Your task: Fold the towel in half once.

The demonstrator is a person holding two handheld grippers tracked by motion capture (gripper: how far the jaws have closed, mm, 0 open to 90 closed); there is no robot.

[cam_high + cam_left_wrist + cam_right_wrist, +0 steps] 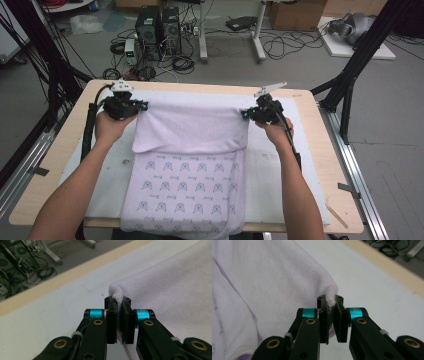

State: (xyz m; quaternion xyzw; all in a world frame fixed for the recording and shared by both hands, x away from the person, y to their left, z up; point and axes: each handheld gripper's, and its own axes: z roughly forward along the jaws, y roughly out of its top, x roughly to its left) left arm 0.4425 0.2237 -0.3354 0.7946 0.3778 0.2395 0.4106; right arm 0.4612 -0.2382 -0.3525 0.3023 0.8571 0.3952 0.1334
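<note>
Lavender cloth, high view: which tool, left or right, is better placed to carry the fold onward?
Neither alone, probably. The left tool and right tool are each shut on a far corner of the lavender cloth, level with each other, the edge stretched between them. Both should move together.

Soft matt lilac cloth (192, 130) lies on a smooth wooden table (320, 150).

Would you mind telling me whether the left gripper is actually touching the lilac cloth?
Touching. In the left gripper view, the left gripper has its jaws closed on a pinched corner of the lilac cloth, with fabric bulging out above the pads.
</note>
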